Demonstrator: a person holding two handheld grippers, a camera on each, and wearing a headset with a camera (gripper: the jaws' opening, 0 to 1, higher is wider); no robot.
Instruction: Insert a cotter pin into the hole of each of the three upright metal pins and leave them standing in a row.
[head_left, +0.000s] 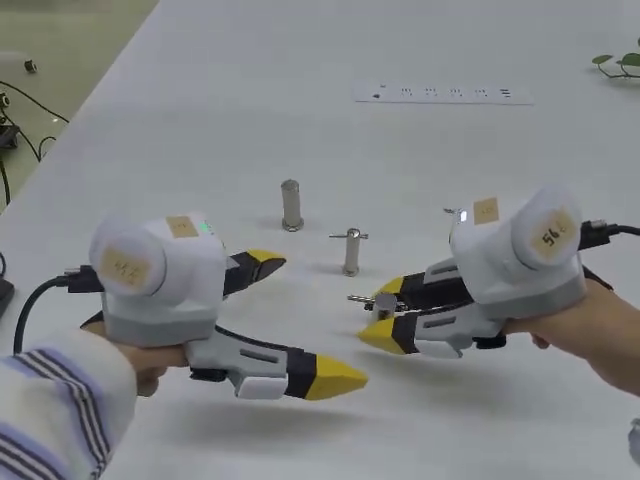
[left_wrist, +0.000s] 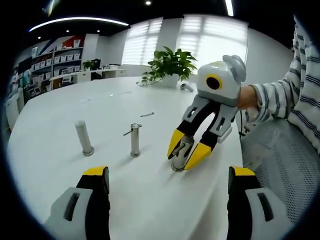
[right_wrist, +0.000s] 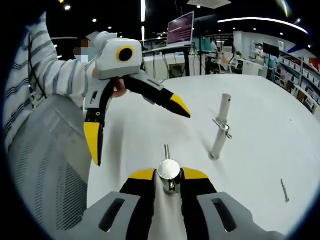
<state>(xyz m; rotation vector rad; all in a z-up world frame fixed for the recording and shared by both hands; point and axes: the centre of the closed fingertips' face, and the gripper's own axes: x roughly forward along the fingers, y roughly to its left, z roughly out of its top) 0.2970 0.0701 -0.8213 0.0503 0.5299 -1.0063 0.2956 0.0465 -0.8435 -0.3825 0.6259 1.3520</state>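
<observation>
A bare upright metal pin (head_left: 291, 205) (left_wrist: 84, 137) stands farthest back. To its right, a second pin (head_left: 351, 250) (left_wrist: 135, 140) (right_wrist: 218, 142) has a cotter pin (head_left: 348, 236) (right_wrist: 222, 125) through its top. My right gripper (head_left: 380, 310) (right_wrist: 169, 176) (left_wrist: 186, 152) is shut on the third pin (head_left: 384, 302) (left_wrist: 178, 161) (right_wrist: 169, 170). This pin's foot is at the table surface, and a cotter pin (head_left: 359, 298) (right_wrist: 166, 150) sticks out of it. My left gripper (head_left: 303, 318) (left_wrist: 168, 175) (right_wrist: 135, 120) is wide open and holds nothing, a short way left of the held pin.
A loose cotter pin (left_wrist: 146, 114) (right_wrist: 284, 190) lies on the white table (head_left: 200, 120) beyond the pins. A white power strip (head_left: 440, 93) lies at the back, with a plant (head_left: 625, 62) (left_wrist: 170, 62) at the far right edge. Cables hang off the table's left side.
</observation>
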